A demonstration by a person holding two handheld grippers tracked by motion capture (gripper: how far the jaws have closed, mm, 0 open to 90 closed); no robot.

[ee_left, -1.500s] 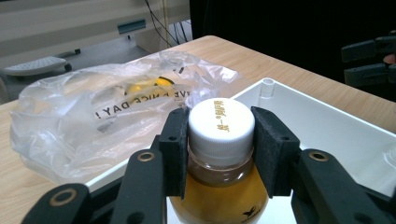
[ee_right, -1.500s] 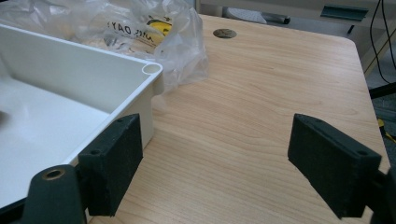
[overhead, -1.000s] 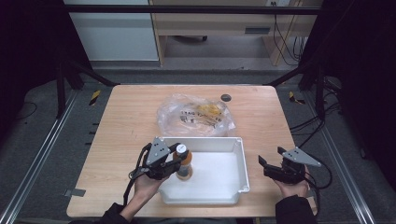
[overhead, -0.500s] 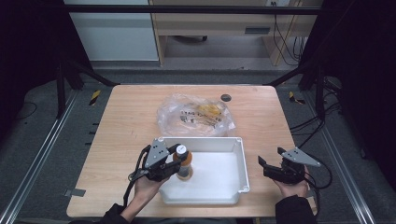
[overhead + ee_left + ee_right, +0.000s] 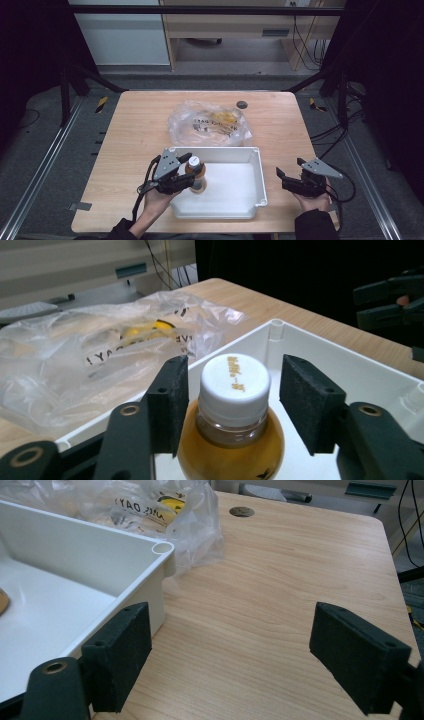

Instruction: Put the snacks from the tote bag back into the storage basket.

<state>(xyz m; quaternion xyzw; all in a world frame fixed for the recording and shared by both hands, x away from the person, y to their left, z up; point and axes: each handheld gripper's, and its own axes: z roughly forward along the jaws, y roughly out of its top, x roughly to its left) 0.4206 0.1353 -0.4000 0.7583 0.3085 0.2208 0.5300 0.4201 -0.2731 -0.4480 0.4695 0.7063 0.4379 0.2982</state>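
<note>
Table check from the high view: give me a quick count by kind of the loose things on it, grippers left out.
Bottles: 1, amber bottle with white cap, standing in the bin
Bins: 1, white bin
Plastic bags: 1, clear bag with yellow contents beyond the bin
Total: 3

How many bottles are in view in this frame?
1. The bottle, amber with a white cap, stands in the white bin at its left side, between the left gripper jaws. The plastic bag may hide more.
</note>
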